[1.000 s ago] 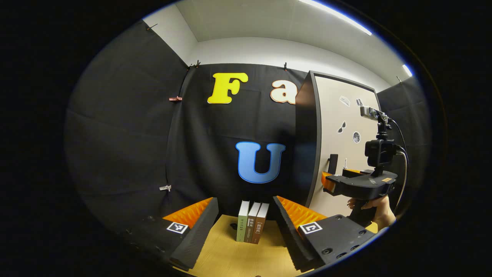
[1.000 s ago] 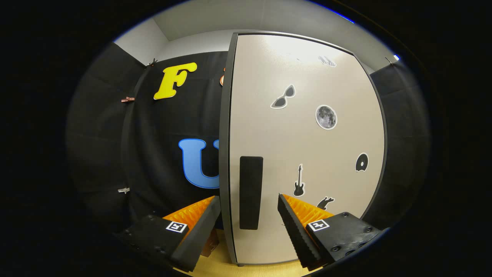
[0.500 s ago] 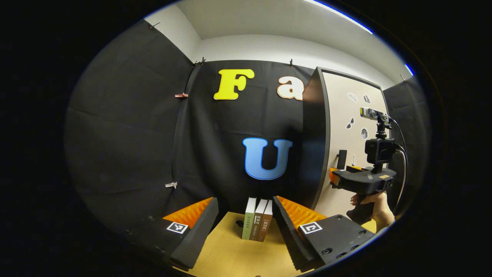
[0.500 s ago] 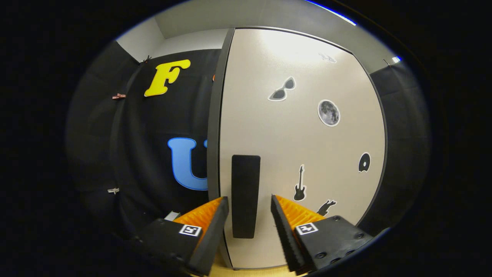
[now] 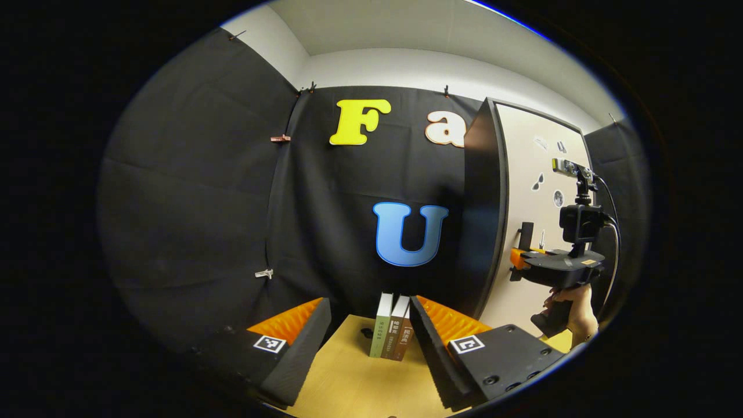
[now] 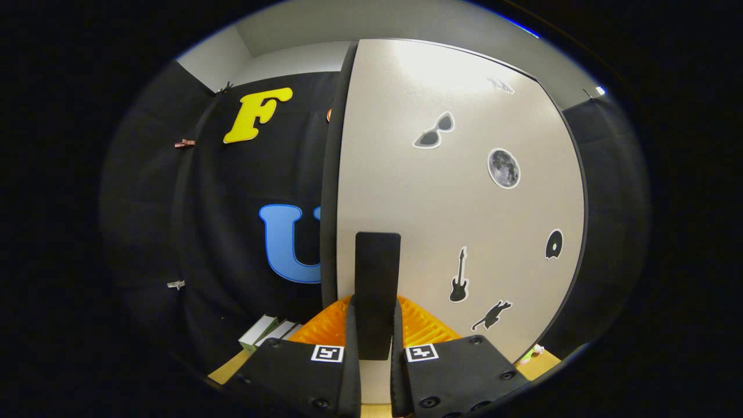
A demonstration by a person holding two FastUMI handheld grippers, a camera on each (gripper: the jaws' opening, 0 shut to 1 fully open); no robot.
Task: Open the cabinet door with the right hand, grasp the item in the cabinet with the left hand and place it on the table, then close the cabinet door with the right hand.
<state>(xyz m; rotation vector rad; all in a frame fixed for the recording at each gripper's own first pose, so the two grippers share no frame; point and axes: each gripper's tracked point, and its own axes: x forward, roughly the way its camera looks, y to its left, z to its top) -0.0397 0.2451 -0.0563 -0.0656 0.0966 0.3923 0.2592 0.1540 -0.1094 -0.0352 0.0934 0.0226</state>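
The cabinet has a beige door (image 6: 464, 203) with stickers on it and a black upright handle (image 6: 377, 278) near its left edge. My right gripper (image 6: 375, 318) is shut on the lower part of that handle, one finger pressed to each side. In the left gripper view the same door (image 5: 537, 174) stands at the right, the right gripper (image 5: 518, 259) is at the handle (image 5: 526, 231), and a hand (image 5: 572, 302) holds it. My left gripper (image 5: 371, 316) hangs open above the wooden table (image 5: 348, 386), nothing between its fingers.
Three upright books (image 5: 390, 334) stand on the table just beyond my left gripper, near the cabinet's dark side wall (image 5: 484, 203). The books (image 6: 264, 330) also appear left of the cabinet in the right gripper view. A small green object (image 6: 531, 353) lies at the cabinet's right foot.
My right gripper moved in to the handle and its fingers went from wide apart to pressed on it. The left gripper drifted slightly; the books shifted right in its view.
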